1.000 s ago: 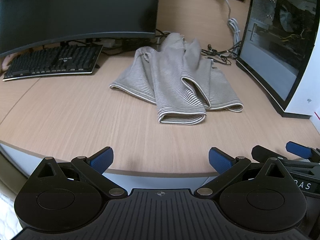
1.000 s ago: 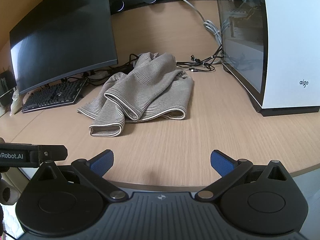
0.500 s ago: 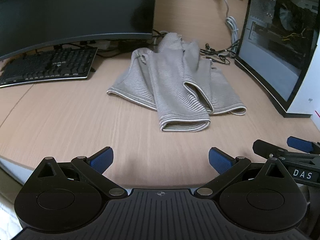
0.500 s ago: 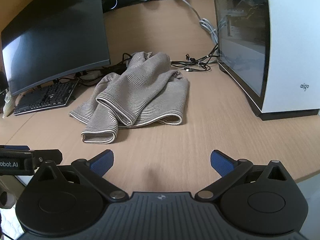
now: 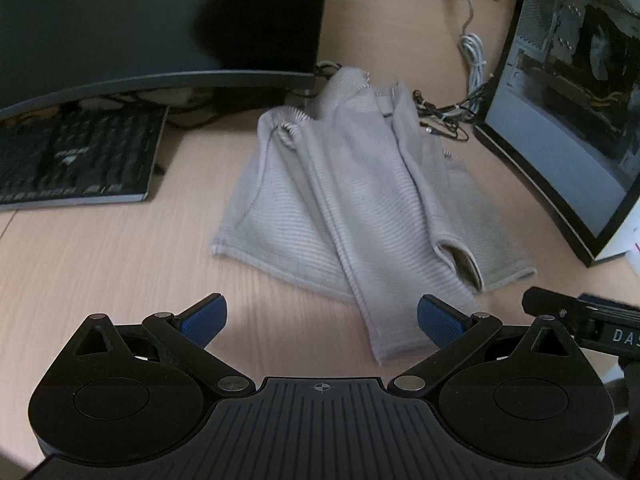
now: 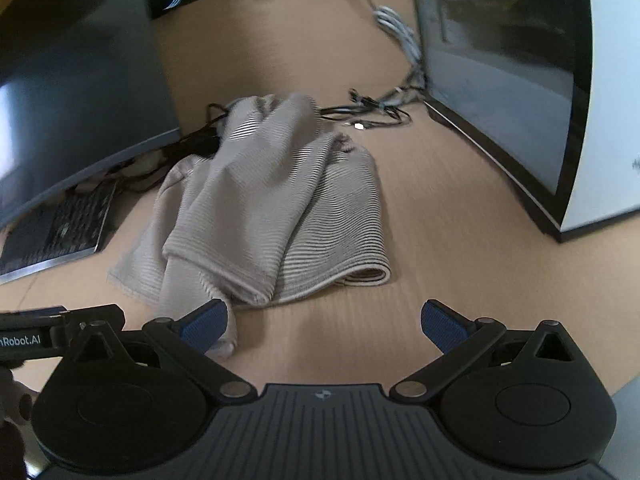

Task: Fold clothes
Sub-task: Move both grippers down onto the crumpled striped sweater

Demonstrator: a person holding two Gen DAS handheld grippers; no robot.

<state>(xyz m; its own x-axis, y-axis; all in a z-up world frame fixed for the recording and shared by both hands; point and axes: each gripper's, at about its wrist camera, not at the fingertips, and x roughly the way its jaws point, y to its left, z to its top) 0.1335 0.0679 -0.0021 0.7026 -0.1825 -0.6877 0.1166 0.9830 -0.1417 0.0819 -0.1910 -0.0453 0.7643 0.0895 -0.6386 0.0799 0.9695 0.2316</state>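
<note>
The striped cloth (image 5: pixel 360 216) lies in a rumpled heap in the middle of the worktop (image 5: pixel 100 272), not folded yet. From the left there is a keyboard (image 5: pixel 76 160) under a dark screen (image 5: pixel 160 20), then the cloth, then a computer case (image 5: pixel 576 128). Both hand-held grippers have come much closer to the cloth than a moment ago. The left hand-held gripper (image 5: pixel 320 320) is wide apart and holds nothing, its tips near the front hem. The right hand-held gripper (image 6: pixel 324 322) is wide apart and bare too. I think grabbing comes next.
</note>
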